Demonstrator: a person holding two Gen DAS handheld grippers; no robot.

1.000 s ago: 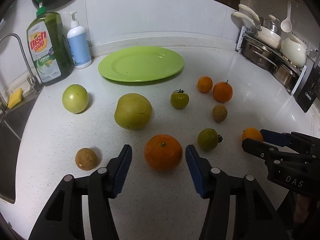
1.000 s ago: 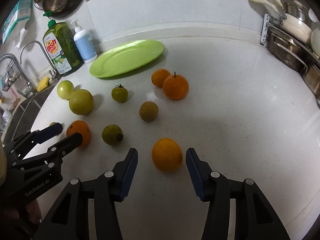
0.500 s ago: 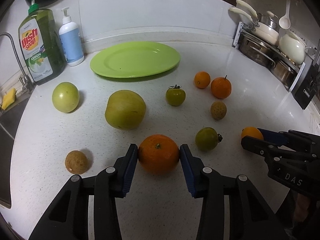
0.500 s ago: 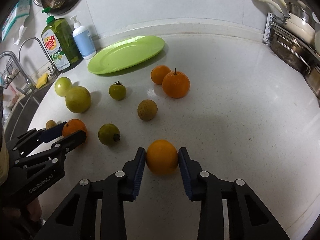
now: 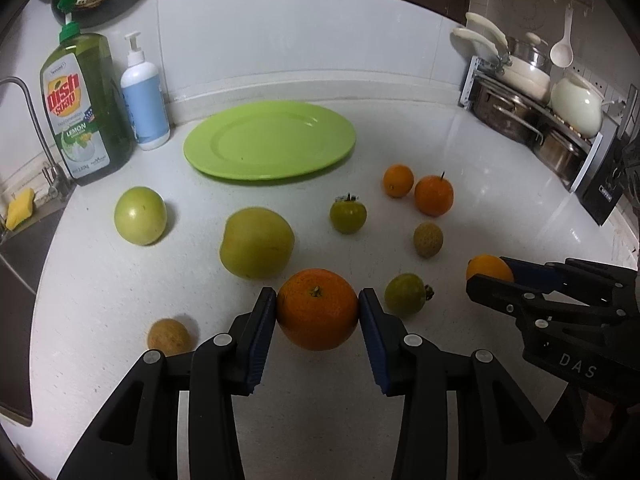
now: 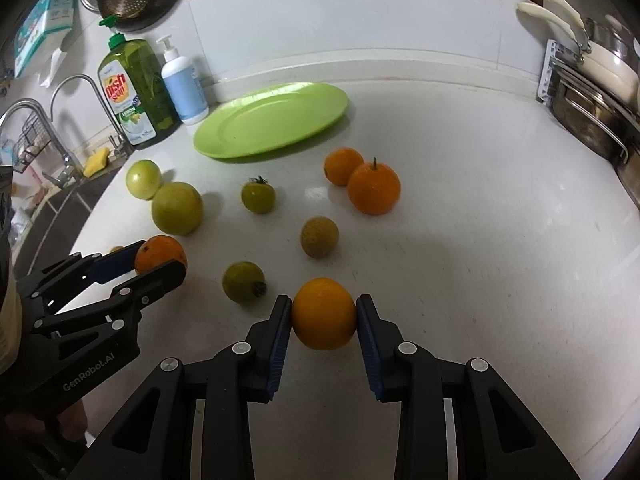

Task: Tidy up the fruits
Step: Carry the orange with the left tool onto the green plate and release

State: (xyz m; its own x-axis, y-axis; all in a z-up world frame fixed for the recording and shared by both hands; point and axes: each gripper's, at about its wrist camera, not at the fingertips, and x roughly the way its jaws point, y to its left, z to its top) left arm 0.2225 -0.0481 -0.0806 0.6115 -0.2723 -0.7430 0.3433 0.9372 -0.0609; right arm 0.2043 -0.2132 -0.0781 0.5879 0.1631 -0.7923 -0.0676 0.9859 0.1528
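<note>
My left gripper (image 5: 317, 300) is shut on a large orange (image 5: 317, 314), its blue pads pressing both sides. The right gripper (image 6: 323, 309) is shut the same way on a smaller yellow-orange fruit (image 6: 323, 316). Each gripper also shows in the other's view: the right gripper (image 5: 490, 272) with its fruit (image 5: 485, 266), and the left gripper (image 6: 162, 258) with the large orange (image 6: 160, 252). An empty green plate (image 5: 208, 160) lies at the back of the white counter. Loose fruits lie in between: a green apple (image 5: 140, 221), a big yellow-green fruit (image 5: 257, 242), a green tomato-like fruit (image 5: 348, 216) and two small oranges (image 5: 434, 195).
A dish soap bottle (image 5: 82, 108) and a white pump bottle (image 5: 145, 92) stand back left beside the sink (image 5: 16, 264). A rack of pots (image 5: 532, 112) lines the right side. A brown fruit (image 5: 168, 338), a lychee-like fruit (image 5: 428, 239) and a small green fruit (image 5: 405, 294) lie near the grippers.
Both grippers had their jaws apart around their oranges a second ago. Both have since closed until the pads touch the fruit. The other fruits have not moved.
</note>
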